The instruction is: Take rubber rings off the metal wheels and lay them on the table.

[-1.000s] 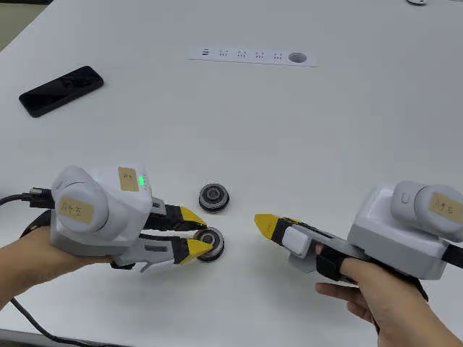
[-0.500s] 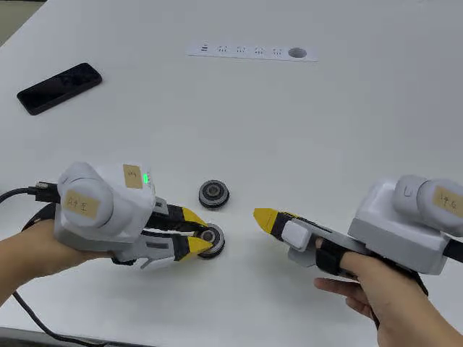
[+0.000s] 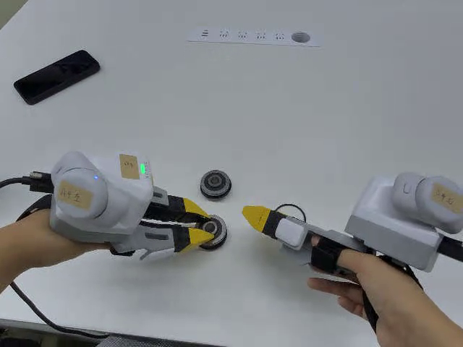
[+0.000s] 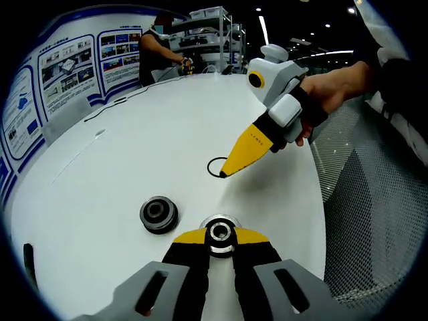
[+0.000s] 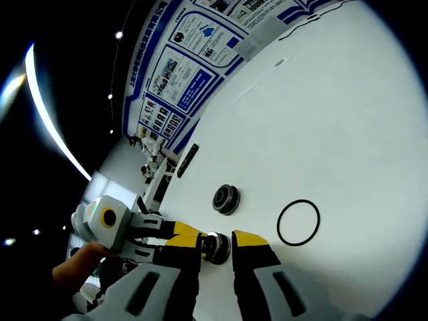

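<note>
Light was bright, even, overhead; white table (image 3: 347,108) threw mild glare, shadows soft and short. Gripper views bowed at edges; ceiling lights (image 4: 263,30) flared. Focus sharp.

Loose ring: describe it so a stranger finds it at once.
On the white table, find the right claw. The ring lies beside its yellow tip. Unlike the two thick metal wheels nearby, one in the left claw, it is a thin black loop lying flat.

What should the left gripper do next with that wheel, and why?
Probably lower the left gripper and open its jaws, setting its wheel down: that rim looks bare, a rubber ring lies on the table, and the other wheel looks black-rimmed.
</note>
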